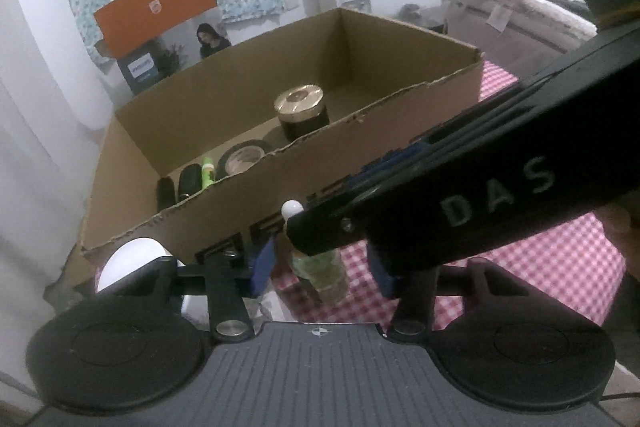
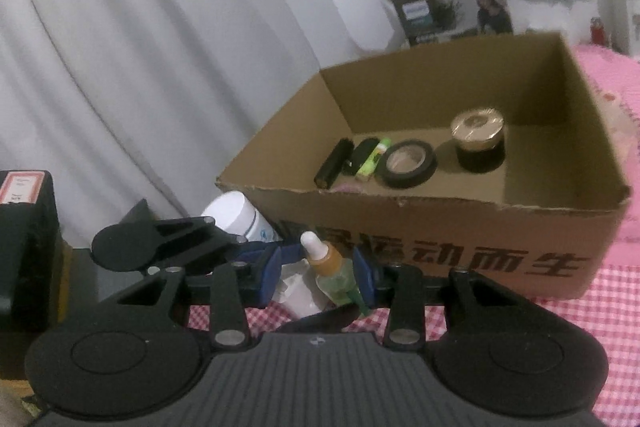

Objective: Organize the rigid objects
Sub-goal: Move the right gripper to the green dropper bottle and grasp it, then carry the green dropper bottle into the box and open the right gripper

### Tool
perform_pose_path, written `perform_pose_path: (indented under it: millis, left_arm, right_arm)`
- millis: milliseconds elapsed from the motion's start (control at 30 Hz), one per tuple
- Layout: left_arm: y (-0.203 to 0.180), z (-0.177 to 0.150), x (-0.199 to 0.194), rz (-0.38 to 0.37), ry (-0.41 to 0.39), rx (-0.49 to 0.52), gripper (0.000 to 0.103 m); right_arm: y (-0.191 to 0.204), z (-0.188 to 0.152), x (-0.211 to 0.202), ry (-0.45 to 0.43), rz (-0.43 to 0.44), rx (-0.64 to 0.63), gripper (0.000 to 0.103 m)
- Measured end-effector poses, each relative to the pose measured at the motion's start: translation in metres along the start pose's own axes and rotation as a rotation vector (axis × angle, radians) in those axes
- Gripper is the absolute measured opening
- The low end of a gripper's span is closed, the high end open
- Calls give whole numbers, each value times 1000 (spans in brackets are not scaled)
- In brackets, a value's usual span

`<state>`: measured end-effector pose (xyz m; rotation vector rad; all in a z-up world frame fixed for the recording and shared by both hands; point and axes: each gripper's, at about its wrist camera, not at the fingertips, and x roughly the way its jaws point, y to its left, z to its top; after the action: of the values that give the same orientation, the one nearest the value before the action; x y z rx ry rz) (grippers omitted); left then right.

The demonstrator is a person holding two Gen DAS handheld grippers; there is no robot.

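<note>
A small dropper bottle (image 1: 320, 269) (image 2: 334, 269) with a white tip and an amber collar stands tilted on the pink checked cloth, in front of the cardboard box (image 1: 224, 211) (image 2: 460, 227). My left gripper (image 1: 322, 269) is open around it, with gaps at both blue pads. My right gripper (image 2: 318, 273) also straddles it: the bottle leans on the right pad and stays clear of the left pad, so it is open. The right gripper's finger (image 1: 320, 233) covers the bottle's neck in the left wrist view. Inside the box are a gold-lidded jar (image 2: 478, 135), a tape roll (image 2: 408, 163), a green tube (image 2: 374, 159) and two black cylinders.
A white-lidded jar (image 1: 128, 259) (image 2: 236, 213) stands at the box's left corner. A small white item (image 2: 300, 297) lies behind the bottle. A black case (image 2: 24, 239) sits at far left. White curtain, an orange-topped carton (image 1: 160, 11) and bedding (image 1: 516, 3) lie beyond.
</note>
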<state>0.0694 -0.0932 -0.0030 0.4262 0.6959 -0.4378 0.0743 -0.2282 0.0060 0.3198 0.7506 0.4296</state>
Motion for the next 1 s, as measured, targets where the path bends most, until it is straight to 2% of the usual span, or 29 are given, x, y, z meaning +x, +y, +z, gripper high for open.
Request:
perform_pose_path:
  millis: [167, 233, 300, 533, 800, 1000]
  left_arm:
    - [6, 0, 7, -7, 13, -30, 31]
    - [8, -2, 7, -13, 11, -45, 30]
    - [11, -2, 6, -18, 10, -66, 30]
    - [12, -1, -7, -46, -1, -102, 29]
    - [5, 27, -63, -34, -107, -66, 29]
    - [8, 70, -82, -15, -194, -49, 29]
  right_arm:
    - [-4, 2, 18, 43, 13, -4, 38]
    - [-5, 3, 23, 56, 20, -7, 34]
    - [-6, 3, 26, 66, 26, -6, 25]
    - [1, 2, 22, 65, 6, -15, 25]
    - [26, 17, -29, -9, 4, -54, 25]
    - [38, 54, -69, -108, 5, -114, 25]
